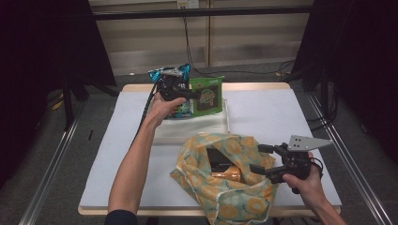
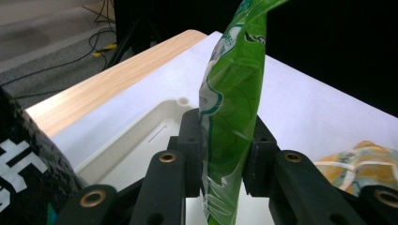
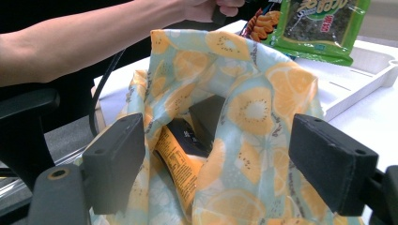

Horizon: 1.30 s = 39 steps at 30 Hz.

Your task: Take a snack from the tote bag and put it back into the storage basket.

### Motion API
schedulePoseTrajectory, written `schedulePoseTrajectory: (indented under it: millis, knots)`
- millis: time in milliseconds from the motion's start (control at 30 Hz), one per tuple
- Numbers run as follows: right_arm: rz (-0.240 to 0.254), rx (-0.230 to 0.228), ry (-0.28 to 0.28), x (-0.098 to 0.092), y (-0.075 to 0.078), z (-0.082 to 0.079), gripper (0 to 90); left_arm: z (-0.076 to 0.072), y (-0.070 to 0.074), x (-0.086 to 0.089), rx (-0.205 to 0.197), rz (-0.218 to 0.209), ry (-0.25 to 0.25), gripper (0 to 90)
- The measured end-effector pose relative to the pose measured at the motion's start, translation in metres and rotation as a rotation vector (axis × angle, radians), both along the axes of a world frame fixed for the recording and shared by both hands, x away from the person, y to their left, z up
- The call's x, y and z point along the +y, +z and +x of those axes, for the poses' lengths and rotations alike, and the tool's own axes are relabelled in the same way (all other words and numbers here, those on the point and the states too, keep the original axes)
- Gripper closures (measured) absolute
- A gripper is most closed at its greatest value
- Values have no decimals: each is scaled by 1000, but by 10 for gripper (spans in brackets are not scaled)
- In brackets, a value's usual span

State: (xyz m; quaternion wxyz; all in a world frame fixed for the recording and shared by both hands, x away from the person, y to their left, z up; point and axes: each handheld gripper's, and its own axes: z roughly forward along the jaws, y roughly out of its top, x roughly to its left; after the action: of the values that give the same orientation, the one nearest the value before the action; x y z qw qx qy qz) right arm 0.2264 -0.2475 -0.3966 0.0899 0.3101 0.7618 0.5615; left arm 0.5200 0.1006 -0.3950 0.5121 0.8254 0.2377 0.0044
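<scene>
The flat green crinkly snack packet [image 2: 230, 108] stands on edge between the pads of my left tool [image 1: 191, 93], pinched firmly near its lower half, above the shallow white plastic tray [image 1: 220, 123] at the far side of the table [image 1: 281, 112]. Beside it in the tray sits a dark blue-and-black packet [image 1: 180, 110]. My right tool [image 1: 263, 159] hangs wide open with nothing between its pads, just beside the rim of the soft orange-slice-patterned cloth bag [image 1: 234, 197], which already contains dark boxes [image 3: 190, 136]. As I see it, the floppy bag mouth may sag shut, so the packet could catch on the rim or slip sideways from my pinch.
</scene>
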Motion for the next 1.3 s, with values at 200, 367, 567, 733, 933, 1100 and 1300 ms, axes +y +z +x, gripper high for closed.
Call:
schedulePoseTrajectory:
  millis: [200, 367, 567, 733, 933, 1100, 1300]
  knots:
    - [3, -6, 2, 0, 1, -1, 186, 10, -12, 1, 35, -5, 5, 730]
    - [1, -5, 2, 0, -1, 0, 186, 14, -20, -2, 43, 27, 23, 729]
    - [0, -2, 11, 1, -1, -1, 186, 20, -31, -13, 61, 70, 19, 729]
    - [-2, -2, 17, 3, -1, -1, 186, 27, -32, -17, 69, 76, 31, 728]
    - [-8, -4, 18, 3, -1, -1, 185, 33, -33, -24, 57, 119, 45, 715]
    - [1, -9, 15, 0, 0, -1, 183, 36, -41, -28, 49, 160, 93, 683]
    - [-4, -7, 26, 3, 0, -1, 180, 39, -42, -32, 44, 178, 128, 653]
